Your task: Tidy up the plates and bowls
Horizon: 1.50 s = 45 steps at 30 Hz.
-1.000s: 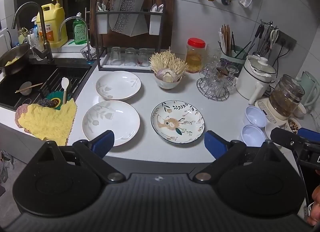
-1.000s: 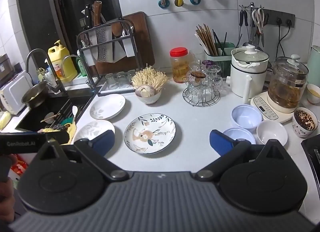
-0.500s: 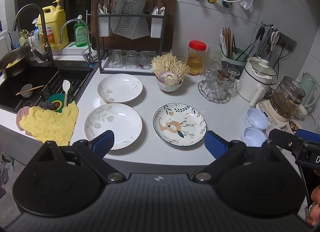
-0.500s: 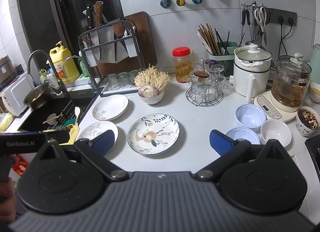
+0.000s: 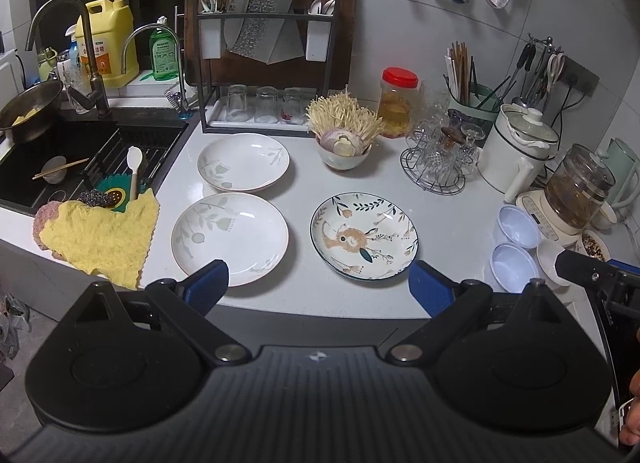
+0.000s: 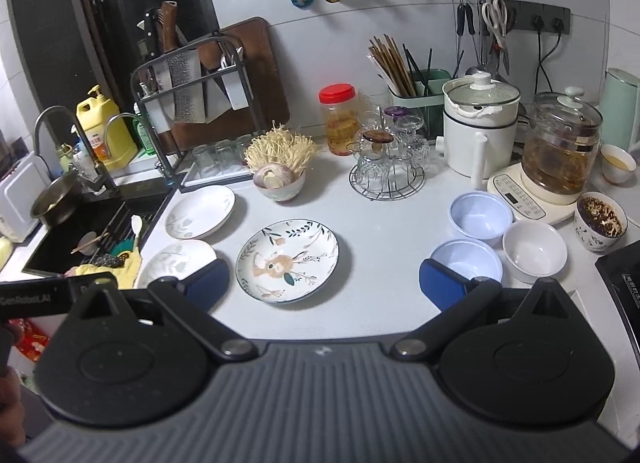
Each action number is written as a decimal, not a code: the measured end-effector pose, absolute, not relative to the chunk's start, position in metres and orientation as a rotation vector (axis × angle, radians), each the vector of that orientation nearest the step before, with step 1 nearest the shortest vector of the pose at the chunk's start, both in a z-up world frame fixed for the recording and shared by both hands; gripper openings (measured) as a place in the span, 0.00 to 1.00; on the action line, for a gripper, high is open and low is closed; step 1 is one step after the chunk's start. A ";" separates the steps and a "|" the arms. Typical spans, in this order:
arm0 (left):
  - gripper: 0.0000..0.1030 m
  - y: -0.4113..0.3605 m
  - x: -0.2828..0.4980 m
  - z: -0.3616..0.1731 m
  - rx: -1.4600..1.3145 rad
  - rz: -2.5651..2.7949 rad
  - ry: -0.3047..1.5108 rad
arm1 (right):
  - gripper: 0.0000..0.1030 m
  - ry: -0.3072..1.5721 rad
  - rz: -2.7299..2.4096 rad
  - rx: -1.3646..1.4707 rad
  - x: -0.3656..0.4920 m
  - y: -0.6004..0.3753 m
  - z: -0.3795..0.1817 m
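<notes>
Three plates lie on the white counter: a near white plate [image 5: 230, 238] [image 6: 176, 261], a far white plate [image 5: 243, 161] [image 6: 200, 211], and a patterned plate with a rabbit picture [image 5: 364, 236] [image 6: 287, 260]. To the right stand two pale blue bowls, one farther [image 5: 517, 222] [image 6: 480, 215] and one nearer [image 5: 513, 265] [image 6: 467, 262], plus a white bowl [image 6: 534, 250] [image 5: 554, 257]. My left gripper [image 5: 318, 287] hovers open at the counter's front edge, short of the plates. My right gripper [image 6: 322, 281] is open too, its fingers straddling the near side of the patterned plate from above.
A sink [image 5: 76, 167] with a yellow cloth [image 5: 100, 237] is at the left. Behind the plates stand a knife rack [image 5: 260, 51], a bowl of mushrooms [image 5: 344, 143], a jar [image 5: 396, 103], a glass holder [image 5: 438, 159], a white pot [image 6: 480, 131], a glass kettle [image 6: 560, 147] and a cup [image 6: 600, 223].
Both cameras have pulled back and risen a little, so the counter sits lower in view. Nothing on the counter has moved and both grippers stay open.
</notes>
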State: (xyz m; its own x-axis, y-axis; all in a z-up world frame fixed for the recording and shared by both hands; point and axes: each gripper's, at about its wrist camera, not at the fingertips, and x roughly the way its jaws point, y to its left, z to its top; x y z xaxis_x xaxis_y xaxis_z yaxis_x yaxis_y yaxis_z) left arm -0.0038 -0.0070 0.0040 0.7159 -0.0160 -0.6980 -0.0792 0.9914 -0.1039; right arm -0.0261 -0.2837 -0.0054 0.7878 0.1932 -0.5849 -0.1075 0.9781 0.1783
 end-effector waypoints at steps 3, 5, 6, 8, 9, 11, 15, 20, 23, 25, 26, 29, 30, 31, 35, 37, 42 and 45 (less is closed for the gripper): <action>0.96 -0.008 -0.001 0.003 -0.128 0.031 0.783 | 1.00 0.647 0.176 0.137 -0.025 -0.283 -0.007; 0.96 -0.009 0.000 0.002 -0.128 0.029 0.788 | 1.00 0.649 0.185 0.132 -0.025 -0.282 -0.007; 0.96 -0.009 0.001 0.002 -0.128 0.029 0.790 | 1.00 0.649 0.189 0.130 -0.025 -0.281 -0.007; 0.96 -0.010 0.003 0.002 -0.130 0.031 0.793 | 1.00 0.649 0.197 0.128 -0.025 -0.281 -0.007; 0.96 -0.010 0.003 0.002 -0.131 0.032 0.794 | 1.00 0.652 0.201 0.128 -0.025 -0.281 -0.007; 0.96 -0.012 0.004 0.002 -0.132 0.032 0.795 | 1.00 0.652 0.216 0.133 -0.026 -0.281 -0.007; 0.96 -0.011 0.003 0.001 -0.134 0.030 0.795 | 1.00 0.657 0.222 0.149 -0.025 -0.284 -0.009; 0.96 -0.020 0.000 0.002 -0.096 0.011 0.779 | 1.00 0.644 0.237 0.161 -0.028 -0.286 -0.008; 0.96 -0.021 -0.002 0.001 -0.109 0.003 0.789 | 1.00 0.643 0.241 0.160 -0.030 -0.288 -0.009; 0.96 -0.022 -0.003 0.001 -0.114 0.012 0.791 | 1.00 0.641 0.252 0.163 -0.032 -0.291 -0.010; 0.96 -0.022 -0.004 0.000 -0.119 0.014 0.791 | 1.00 0.643 0.259 0.162 -0.033 -0.291 -0.010; 0.96 -0.024 -0.008 -0.001 -0.136 0.014 0.790 | 1.00 0.643 0.279 0.153 -0.035 -0.293 -0.011; 0.96 -0.026 -0.009 -0.002 -0.148 0.005 0.793 | 1.00 0.641 0.283 0.152 -0.036 -0.294 -0.011; 0.96 -0.028 -0.009 -0.003 -0.159 0.000 0.803 | 1.00 0.640 0.283 0.155 -0.037 -0.296 -0.011; 0.96 -0.037 -0.013 -0.007 -0.179 -0.016 0.813 | 1.00 0.617 0.277 0.154 -0.041 -0.305 -0.009; 0.96 -0.042 -0.016 -0.007 -0.169 -0.006 0.802 | 1.00 0.612 0.286 0.154 -0.044 -0.310 -0.009; 0.96 -0.049 -0.023 -0.002 -0.197 0.019 0.753 | 0.99 0.607 0.302 0.165 -0.048 -0.317 -0.012; 0.96 -0.056 -0.026 -0.001 -0.181 0.030 0.743 | 0.98 0.586 0.317 0.162 -0.051 -0.318 -0.013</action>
